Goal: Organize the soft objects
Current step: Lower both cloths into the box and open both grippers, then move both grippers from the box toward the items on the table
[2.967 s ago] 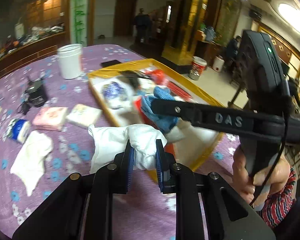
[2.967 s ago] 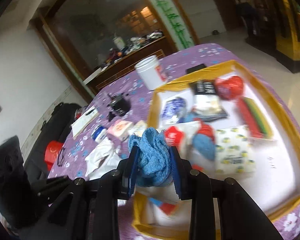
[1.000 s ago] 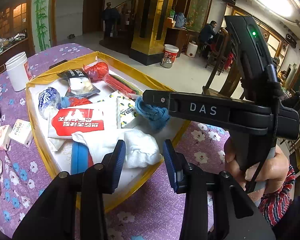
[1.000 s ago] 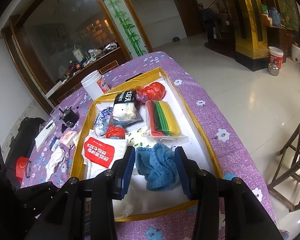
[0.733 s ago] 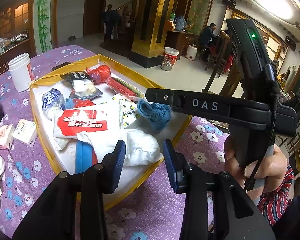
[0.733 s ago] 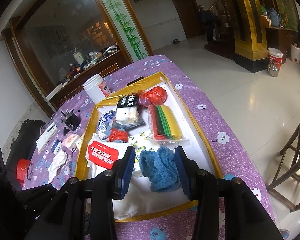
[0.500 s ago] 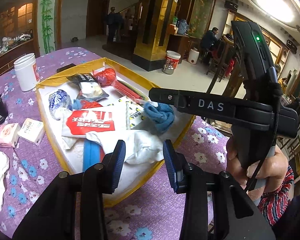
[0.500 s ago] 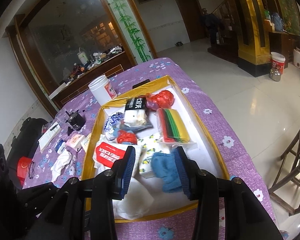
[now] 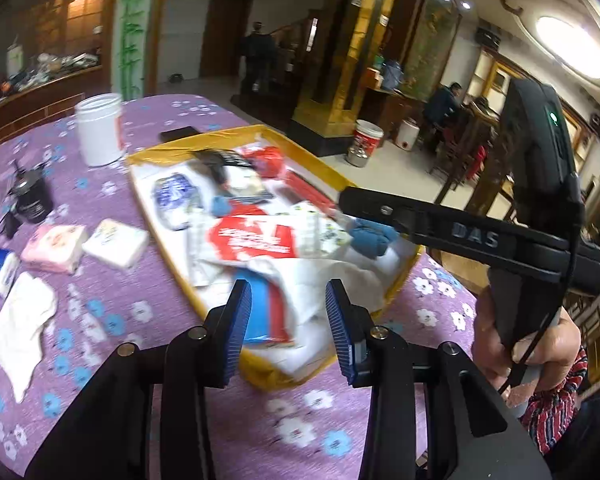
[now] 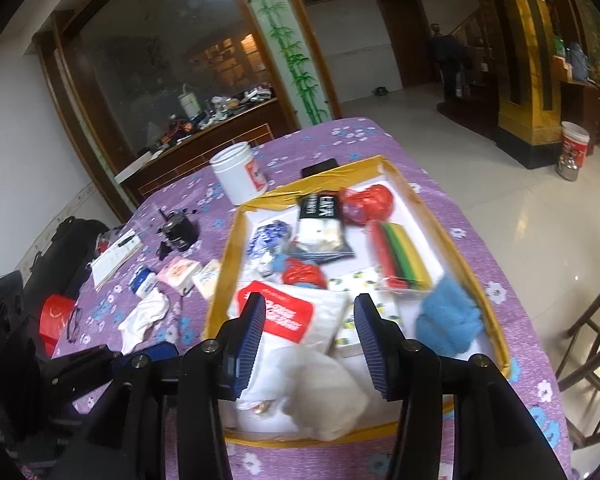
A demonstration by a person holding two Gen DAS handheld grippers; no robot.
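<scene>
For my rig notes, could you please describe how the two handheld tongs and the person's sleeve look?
Both tongs, left and right, are black frames with blue ribbed pads and silver bolts. The right one bears white "DAS" lettering, a green light and a black cable. The hand wears a red striped sleeve.

The tray [image 10: 440, 216] sits on the table [image 10: 512, 320]. In the tray, the knitted cloth [image 10: 448, 320] lies at the right wall, near corner. The jar [image 10: 238, 178] stands behind the tray. The packets [image 10: 190, 274] and loose cloth [image 10: 144, 318] lie left of it, on the table
</scene>
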